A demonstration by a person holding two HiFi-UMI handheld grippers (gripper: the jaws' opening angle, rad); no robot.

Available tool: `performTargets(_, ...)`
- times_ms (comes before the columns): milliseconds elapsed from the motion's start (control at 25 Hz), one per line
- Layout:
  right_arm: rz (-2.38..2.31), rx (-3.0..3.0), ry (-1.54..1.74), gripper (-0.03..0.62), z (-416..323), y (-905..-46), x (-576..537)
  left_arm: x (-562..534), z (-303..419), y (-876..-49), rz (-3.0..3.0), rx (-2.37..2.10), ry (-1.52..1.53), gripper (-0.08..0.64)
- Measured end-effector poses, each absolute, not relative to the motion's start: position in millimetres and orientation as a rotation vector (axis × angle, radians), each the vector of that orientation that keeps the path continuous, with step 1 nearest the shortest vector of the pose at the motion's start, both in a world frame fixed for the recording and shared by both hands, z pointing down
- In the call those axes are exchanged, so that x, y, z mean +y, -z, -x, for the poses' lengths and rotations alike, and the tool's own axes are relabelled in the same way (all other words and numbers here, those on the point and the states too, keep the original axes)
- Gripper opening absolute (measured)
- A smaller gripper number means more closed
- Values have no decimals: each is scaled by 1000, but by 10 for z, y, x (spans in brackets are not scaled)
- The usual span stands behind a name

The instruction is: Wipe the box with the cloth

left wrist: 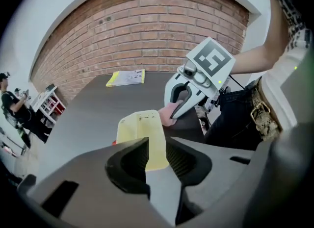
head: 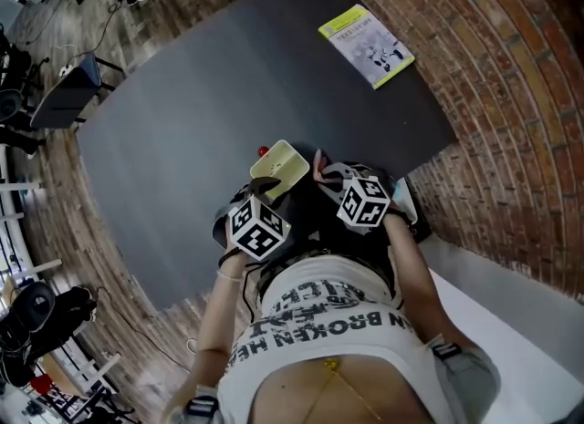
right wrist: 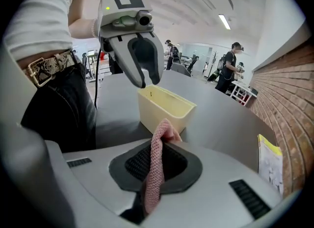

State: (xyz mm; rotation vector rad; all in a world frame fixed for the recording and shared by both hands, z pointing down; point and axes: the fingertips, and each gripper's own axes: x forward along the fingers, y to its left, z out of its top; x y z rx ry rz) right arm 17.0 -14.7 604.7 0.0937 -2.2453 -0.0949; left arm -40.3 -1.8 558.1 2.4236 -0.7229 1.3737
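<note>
Pinching pink cloth point(right wrist: 158, 139) in right hand-held gripper point(right wrist: 154, 157), near yellow box point(right wrist: 164, 107) on tabletop point(head: 228, 94). Holding left hand-held gripper point(left wrist: 157, 158) open at box's rim, gripping nothing.

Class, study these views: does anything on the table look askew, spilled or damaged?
Nothing stands out. The yellow box sits upright and whole on the table, the pink cloth pinched in the right tongs.

Open-plan workspace, brick wall point(left wrist: 147, 31), ceiling strip lights point(right wrist: 224, 21)
</note>
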Motion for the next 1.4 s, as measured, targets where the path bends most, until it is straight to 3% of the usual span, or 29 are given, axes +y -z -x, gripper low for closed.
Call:
performTargets(280, -106, -2237, 83, 18, -151, -6069, -115, -49, 1063, -5679, -2520, -626, -1742, 89)
performTargets(640, -162, -2211, 53, 18, -193, -6131, -105, -70, 960, -6037, -2630, -212, -2145, 95)
performTargets(960, -276, -2224, -27, 17, -257, -6124, -288, 8, 836, -6047, -2500, -240, -2136, 59)
performTargets(1400, -241, -2269, 41, 17, -59, -6038, -706, 111, 539, -6052, -2385, -391, -1877, 25)
